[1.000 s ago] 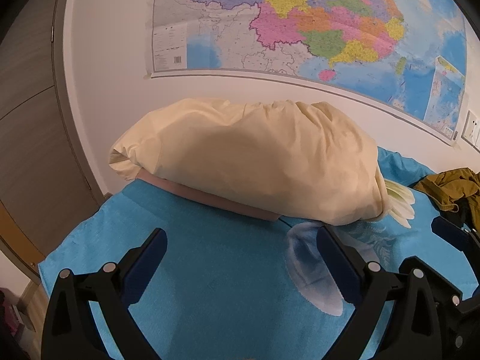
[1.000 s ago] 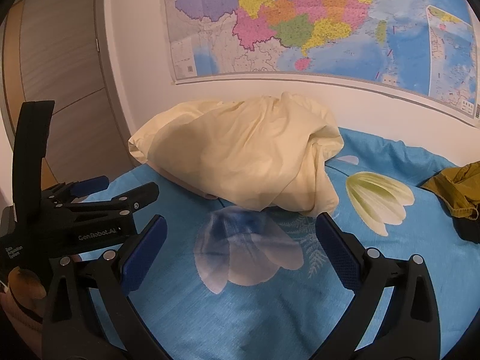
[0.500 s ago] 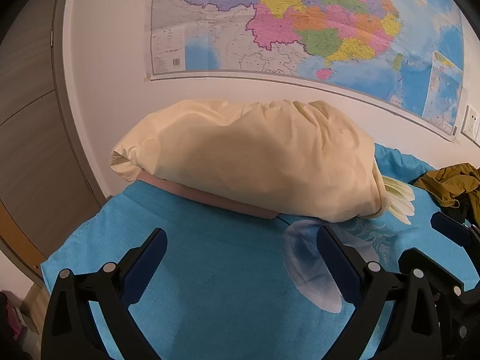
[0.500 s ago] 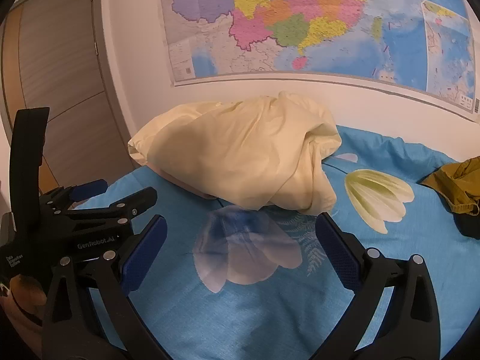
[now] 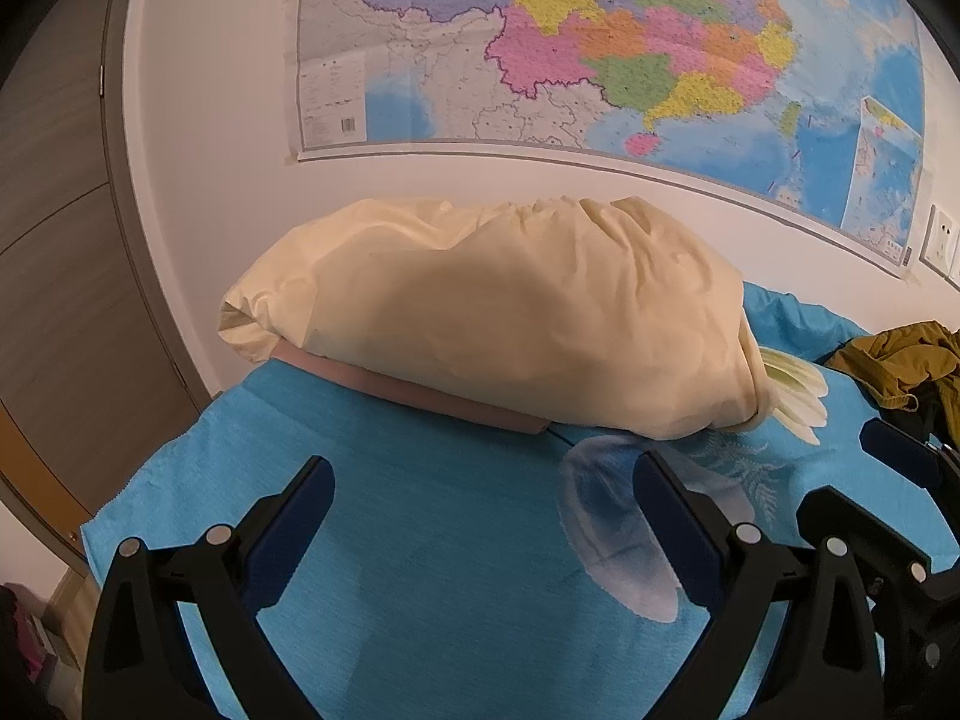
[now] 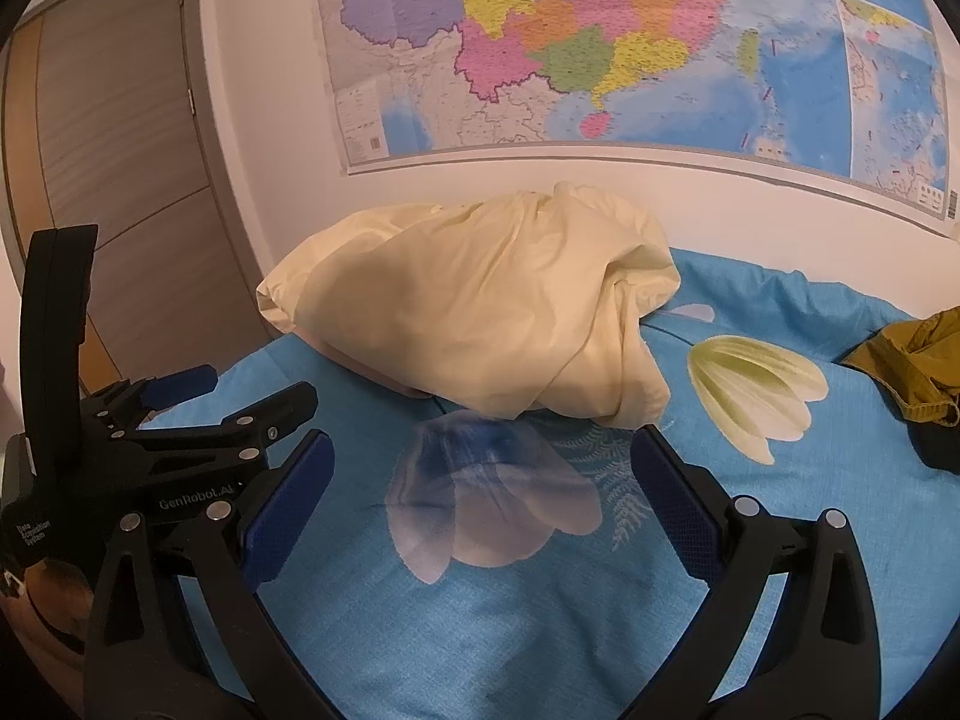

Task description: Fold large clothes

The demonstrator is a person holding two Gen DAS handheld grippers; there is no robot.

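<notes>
Garment: olive-green jacket (image 6: pixel 912 360), crumpled at the bed's (image 6: pixel 540 630) far right, beside something dark.
Handling: soft and floppy by the look of it, probably light; take it by collar or hem edges.
Left claw (image 5: pixel 483 531): jaws wide, nothing held, facing the cream pillow (image 5: pixel 510 324).
Right claw (image 6: pixel 480 504): wide too, empty; jacket well off to its right.
</notes>
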